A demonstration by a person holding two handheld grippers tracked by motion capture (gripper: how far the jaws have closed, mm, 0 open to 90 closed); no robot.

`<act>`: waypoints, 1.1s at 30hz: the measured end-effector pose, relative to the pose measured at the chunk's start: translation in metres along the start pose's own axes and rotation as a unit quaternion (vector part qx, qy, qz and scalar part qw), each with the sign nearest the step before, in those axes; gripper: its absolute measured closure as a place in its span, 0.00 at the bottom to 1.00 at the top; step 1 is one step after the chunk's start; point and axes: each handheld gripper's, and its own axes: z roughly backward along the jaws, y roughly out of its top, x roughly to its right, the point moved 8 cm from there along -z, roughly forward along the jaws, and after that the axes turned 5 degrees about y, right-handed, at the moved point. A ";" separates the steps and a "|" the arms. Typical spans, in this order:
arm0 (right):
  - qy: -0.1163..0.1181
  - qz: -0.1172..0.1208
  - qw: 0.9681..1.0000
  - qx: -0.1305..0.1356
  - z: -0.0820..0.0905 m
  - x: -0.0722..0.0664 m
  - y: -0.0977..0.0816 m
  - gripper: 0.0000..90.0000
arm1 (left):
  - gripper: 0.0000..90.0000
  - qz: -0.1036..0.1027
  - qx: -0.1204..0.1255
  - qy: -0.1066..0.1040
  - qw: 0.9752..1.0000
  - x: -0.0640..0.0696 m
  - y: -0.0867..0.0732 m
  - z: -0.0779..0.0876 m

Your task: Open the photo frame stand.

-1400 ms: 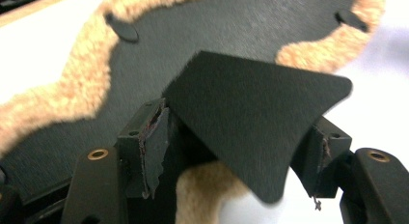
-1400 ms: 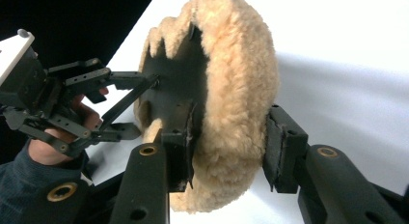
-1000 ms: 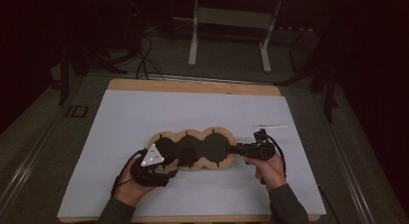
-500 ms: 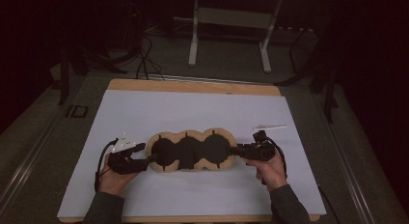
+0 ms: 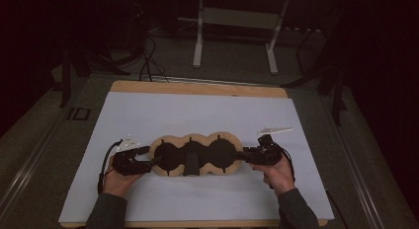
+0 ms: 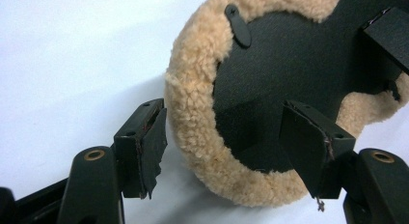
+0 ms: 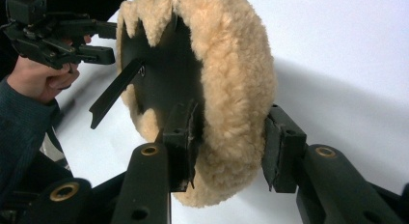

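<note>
Evidently the work in hand is taking hold of a three-lobed fleece pad (image 5: 196, 155), tan sheepskin-like pile around a black backing with a black strap across its middle lobe, lying flat on the white sheet (image 5: 197, 115) near the person's edge of the table.

The right gripper (image 5: 245, 156) already straddles the pad's right end: in the right gripper view one jaw lies against the black inner face and the other stands just off the fleece rim (image 7: 231, 84), so the pads do not look pressed home and I judge it released, not clamped.

The left gripper (image 5: 148, 158) sits at the left lobe with its jaws spread apart, one outside the fleece rim (image 6: 193, 113), the other over the black backing (image 6: 289, 64), gripping nothing.

To do this well, each gripper should slide further on so the rim sits deep between the pads, then both should close evenly before any lift.

Both forearms come in low, the hands level with the table, the grippers pointing inward at each other
</note>
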 end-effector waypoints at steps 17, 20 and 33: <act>-0.013 0.042 0.999 -0.014 0.000 0.001 -0.005 0.66 | 0.39 0.012 -0.001 -0.034 0.999 0.003 -0.002 0.000; -0.015 0.053 0.998 -0.014 0.000 0.002 -0.008 0.66 | 0.39 0.017 -0.006 -0.044 0.999 0.003 -0.004 0.000; -0.024 0.100 0.995 -0.013 0.001 0.000 -0.014 0.66 | 0.43 0.016 -0.027 -0.068 0.997 0.008 -0.009 -0.006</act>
